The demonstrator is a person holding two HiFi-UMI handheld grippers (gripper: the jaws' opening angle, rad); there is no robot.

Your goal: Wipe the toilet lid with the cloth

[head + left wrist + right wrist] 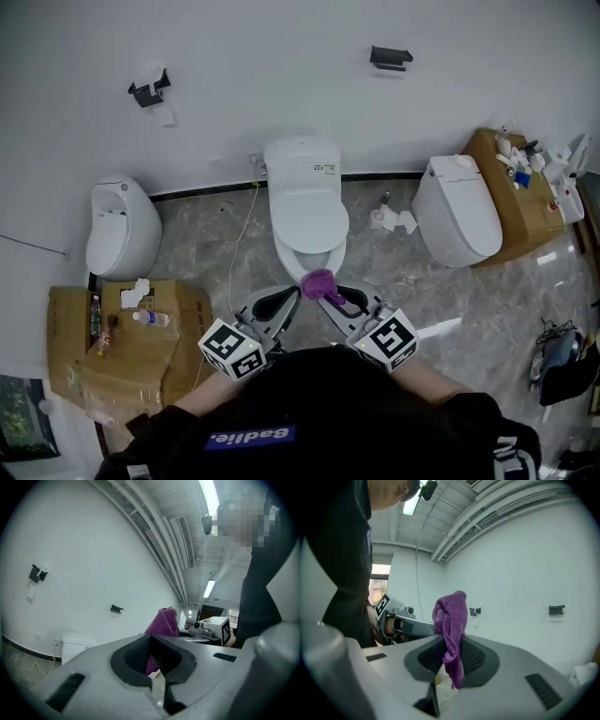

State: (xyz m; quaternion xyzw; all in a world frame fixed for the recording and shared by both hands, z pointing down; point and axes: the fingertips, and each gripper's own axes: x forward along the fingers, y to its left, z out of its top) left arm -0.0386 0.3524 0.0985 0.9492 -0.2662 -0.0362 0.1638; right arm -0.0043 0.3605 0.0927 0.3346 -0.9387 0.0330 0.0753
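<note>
Wall takes up the top of my head view, plain white, and below it runs a grey marbled floor. Three white toilets stand against that wall. The middle toilet is straight ahead of me with its toilet lid down; the right toilet and the smaller left toilet stand well apart from it on either side. A cardboard box sits at my near left with a bottle lying on top, and another box stands beside the right toilet, loaded with small items I cannot make out. Both tools point level toward the middle toilet and converge just in front of its bowl. The left gripper is clenched with nothing in it: in the left gripper view its dark pads meet and only the cloth shows beyond them. The right gripper is clamped on the purple cloth; in the right gripper view the cloth is pinched between the pads, bunched above them, with a tail hanging below. From above, the cloth shows at the front edge of the bowl, not on the lid. Two dark paper holders hang on the wall, a thin yellow cable trails down beside the middle toilet, and crumpled tissue lies on the floor to its right.
</note>
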